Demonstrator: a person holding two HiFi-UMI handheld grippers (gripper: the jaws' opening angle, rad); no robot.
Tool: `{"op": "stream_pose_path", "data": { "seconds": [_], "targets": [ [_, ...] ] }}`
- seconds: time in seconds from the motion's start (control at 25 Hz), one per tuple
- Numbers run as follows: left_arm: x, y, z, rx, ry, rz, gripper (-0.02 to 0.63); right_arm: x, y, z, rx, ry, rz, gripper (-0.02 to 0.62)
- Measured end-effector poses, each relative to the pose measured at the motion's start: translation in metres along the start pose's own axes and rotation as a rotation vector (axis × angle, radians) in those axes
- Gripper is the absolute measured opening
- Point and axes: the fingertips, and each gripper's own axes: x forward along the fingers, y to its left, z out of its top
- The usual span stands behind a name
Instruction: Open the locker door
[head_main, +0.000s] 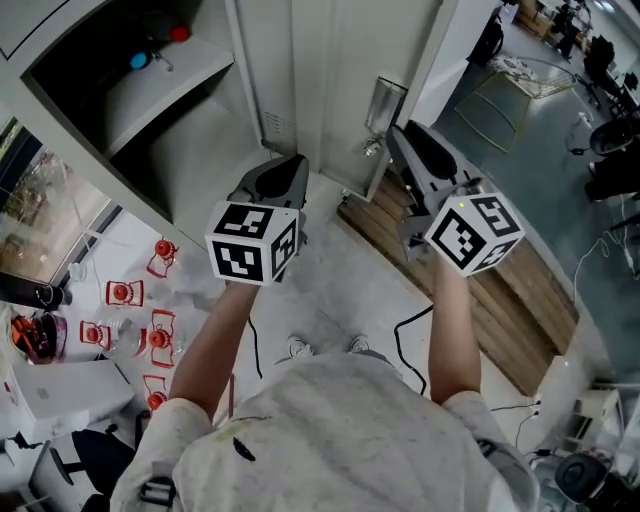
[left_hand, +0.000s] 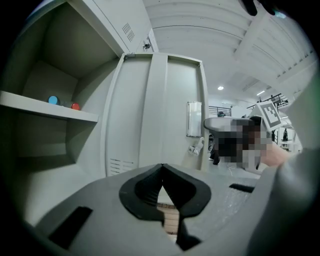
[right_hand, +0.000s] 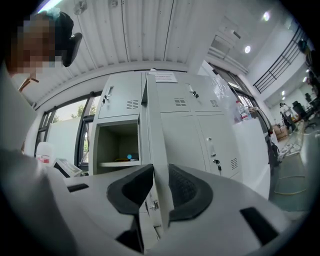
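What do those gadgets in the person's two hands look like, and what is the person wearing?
The left hand-held gripper and right hand-held gripper are matching grey moulded bodies ending in two black ribbed jaw pads. Each carries a white box printed with black square markers: the left cube and the right cube. The person wears a pale grey short-sleeved T-shirt.
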Motion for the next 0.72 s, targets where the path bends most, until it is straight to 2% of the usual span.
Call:
{"op": "stream_pose_path", "data": {
  "seconds": [0.28, 0.72],
  "targets": [
    [0.026, -0.019, 0.006, 0.008, 0.002, -0.015, 0.006, 0.005, -0.024, 0.003, -0.015, 0.002, 0.015, 0.094],
    [0.06, -0.027, 0.025, -0.002, -0.005, 0.08, 0.006, 0.022, -0.055, 0.012, -0.039, 0.007, 0.121, 0.092]
  ]
}}
